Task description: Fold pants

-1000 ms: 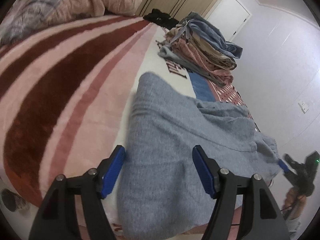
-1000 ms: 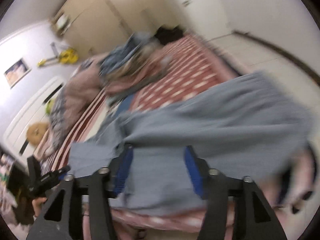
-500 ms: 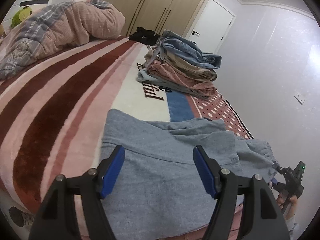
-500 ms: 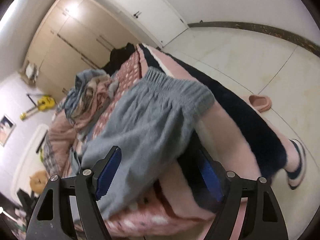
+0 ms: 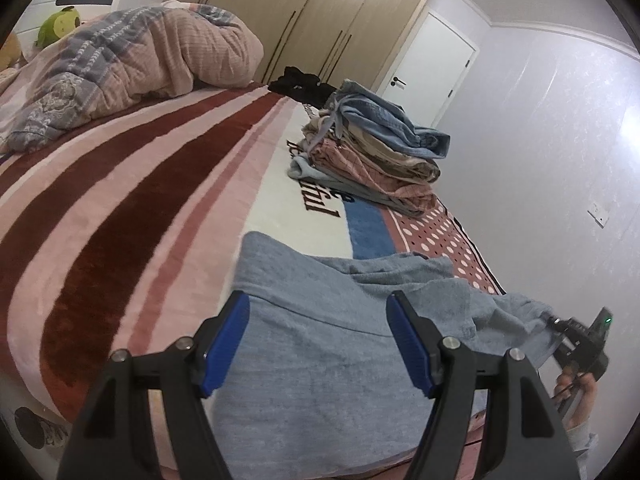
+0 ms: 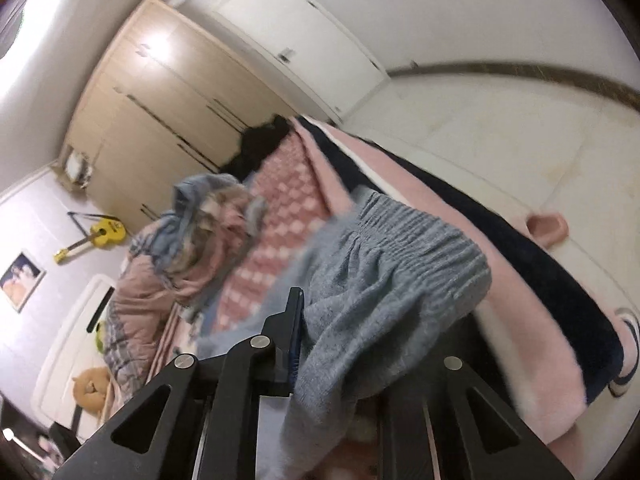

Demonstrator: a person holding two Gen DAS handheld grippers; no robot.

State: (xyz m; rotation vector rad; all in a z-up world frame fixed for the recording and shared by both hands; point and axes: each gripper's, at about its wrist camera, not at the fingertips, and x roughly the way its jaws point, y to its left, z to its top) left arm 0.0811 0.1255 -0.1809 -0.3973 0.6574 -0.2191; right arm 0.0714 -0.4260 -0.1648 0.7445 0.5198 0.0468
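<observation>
Grey-blue pants lie across the near edge of the striped bed blanket. My left gripper is open and empty, its blue pads just above the pants. In the right wrist view the pants' ribbed waistband drapes over my right gripper, which has closed in on the fabric; the right finger is hidden under the cloth. The right gripper also shows at the far right of the left wrist view, at the waist end of the pants.
A pile of folded clothes sits further up the bed. A rumpled pink quilt lies at the head end. Wardrobes and a door stand behind. Slippers lie on the floor.
The right gripper has closed from wide open onto the waist end of the pants. The left gripper has stayed open and drawn back slightly over the pants.
</observation>
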